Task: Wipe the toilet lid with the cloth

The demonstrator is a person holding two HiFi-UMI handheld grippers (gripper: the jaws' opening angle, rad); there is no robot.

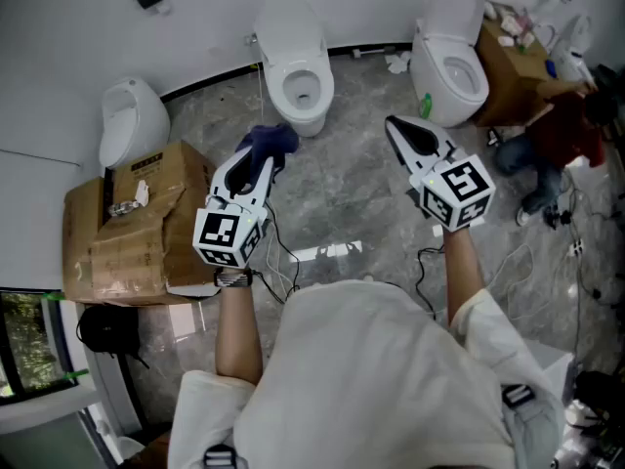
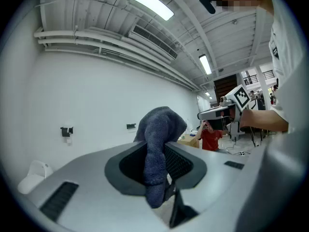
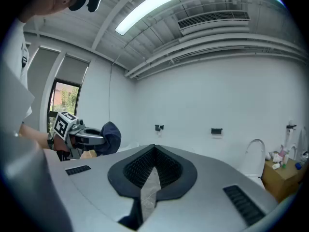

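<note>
Head view: left gripper [image 1: 264, 164] holds a dark blue terry cloth [image 1: 270, 141] just short of the white ceramic toilet [image 1: 298, 71]. Left gripper view: jaws clamped on the cloth [image 2: 157, 144]. Right gripper view: right gripper [image 3: 153, 173] has its jaws together, nothing between them. Keep the clamp firm and lead with the bunched end onto the toilet lid [image 1: 289, 25].

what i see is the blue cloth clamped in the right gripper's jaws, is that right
No: the blue cloth is clamped in the jaws of the left gripper, as the left gripper view shows. The right gripper is shut on nothing.
</note>
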